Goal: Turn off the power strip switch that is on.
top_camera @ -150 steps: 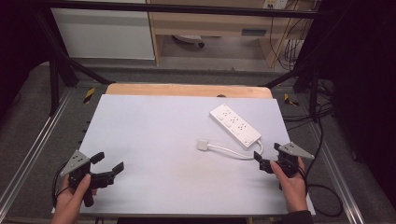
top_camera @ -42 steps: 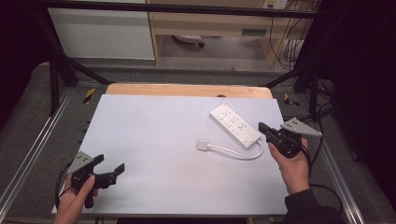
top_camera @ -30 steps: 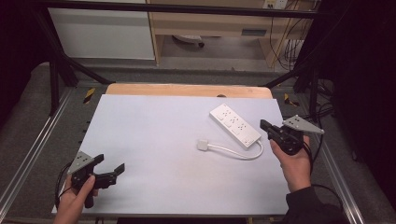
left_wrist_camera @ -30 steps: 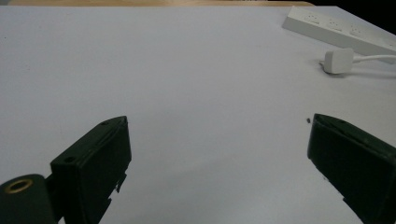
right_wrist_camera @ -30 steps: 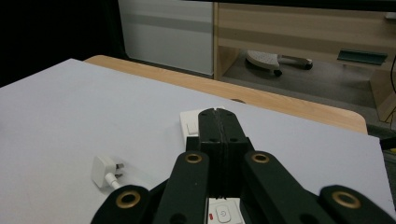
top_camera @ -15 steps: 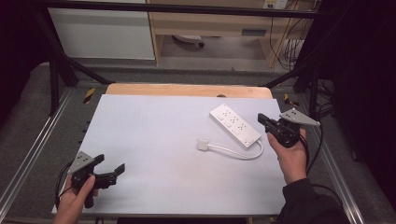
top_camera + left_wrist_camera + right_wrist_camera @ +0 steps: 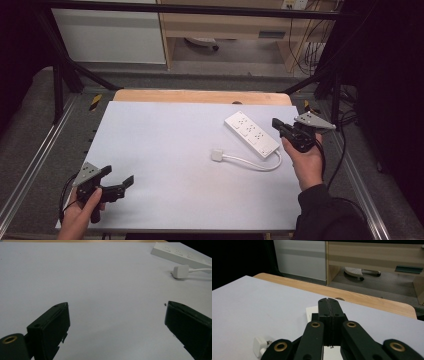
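Ideally the right tongs (image 7: 278,125), pressed together at the right of the frame beside the power strip (image 7: 251,135) on the table (image 7: 165,150), should spread before closing squarely across it, while the left tongs (image 7: 120,181) wait spread, lower left.

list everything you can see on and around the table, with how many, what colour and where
power strip: one, white, right half of the table, lying at a slant
plug: one, white, near the table's middle, joined to the strip by a white cord
table: one, pale grey top with a wooden far edge
cabinet: one, white, on the floor beyond the table
wheeled base: one, pale, under the wooden furniture behind
left claw: one, black, near left corner, jaws wide apart, nothing between them
right claw: one, black, by the strip's near end, jaws closed together
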Demonstrator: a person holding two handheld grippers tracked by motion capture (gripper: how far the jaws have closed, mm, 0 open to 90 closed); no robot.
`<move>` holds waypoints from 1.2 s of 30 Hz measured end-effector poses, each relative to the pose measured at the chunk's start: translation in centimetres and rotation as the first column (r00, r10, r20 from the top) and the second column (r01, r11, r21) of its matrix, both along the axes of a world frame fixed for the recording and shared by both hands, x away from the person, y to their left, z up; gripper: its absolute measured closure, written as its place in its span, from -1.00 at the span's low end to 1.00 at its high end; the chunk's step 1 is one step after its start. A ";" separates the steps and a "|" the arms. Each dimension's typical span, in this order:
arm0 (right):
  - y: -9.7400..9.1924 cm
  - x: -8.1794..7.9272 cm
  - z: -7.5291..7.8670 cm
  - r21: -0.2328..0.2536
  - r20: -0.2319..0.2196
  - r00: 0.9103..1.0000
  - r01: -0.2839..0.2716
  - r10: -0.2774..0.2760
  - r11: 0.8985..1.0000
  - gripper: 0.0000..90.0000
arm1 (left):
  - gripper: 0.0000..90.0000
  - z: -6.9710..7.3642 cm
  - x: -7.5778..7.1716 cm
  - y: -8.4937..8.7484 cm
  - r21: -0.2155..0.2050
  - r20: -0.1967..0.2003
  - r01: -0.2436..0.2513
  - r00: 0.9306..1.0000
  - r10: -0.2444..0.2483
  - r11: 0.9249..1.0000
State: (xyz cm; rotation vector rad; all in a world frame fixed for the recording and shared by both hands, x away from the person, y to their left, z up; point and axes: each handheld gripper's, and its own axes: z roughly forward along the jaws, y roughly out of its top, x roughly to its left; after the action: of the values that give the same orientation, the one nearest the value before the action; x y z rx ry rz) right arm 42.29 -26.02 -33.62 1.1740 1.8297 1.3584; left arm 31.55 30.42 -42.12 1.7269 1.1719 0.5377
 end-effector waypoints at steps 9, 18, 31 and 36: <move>0.5 1.4 -0.4 -0.028 -0.013 1.000 0.016 -0.017 0.999 1.00 | -0.87 0.0 0.0 0.0 0.002 0.000 0.004 1.000 -0.004 1.000; 0.9 2.8 -0.4 -0.039 -0.020 1.000 0.018 -0.018 0.999 1.00 | -0.87 0.0 0.0 0.0 0.002 0.002 0.005 1.000 -0.005 1.000; 2.2 4.9 -1.5 -0.055 -0.062 0.998 -0.005 0.001 0.998 1.00 | -0.87 0.0 0.0 0.0 0.001 0.001 0.004 1.000 -0.004 1.000; 2.5 5.5 -2.0 -0.072 -0.077 0.997 -0.006 0.001 0.997 1.00 | -0.87 0.0 0.0 0.0 0.002 0.000 0.006 1.000 -0.006 1.000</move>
State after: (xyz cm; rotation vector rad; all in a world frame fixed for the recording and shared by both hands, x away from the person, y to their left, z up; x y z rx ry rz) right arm 47.78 -23.49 -35.57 1.2012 1.9188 1.2546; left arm 31.57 30.41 -42.12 1.7317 1.1666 0.5353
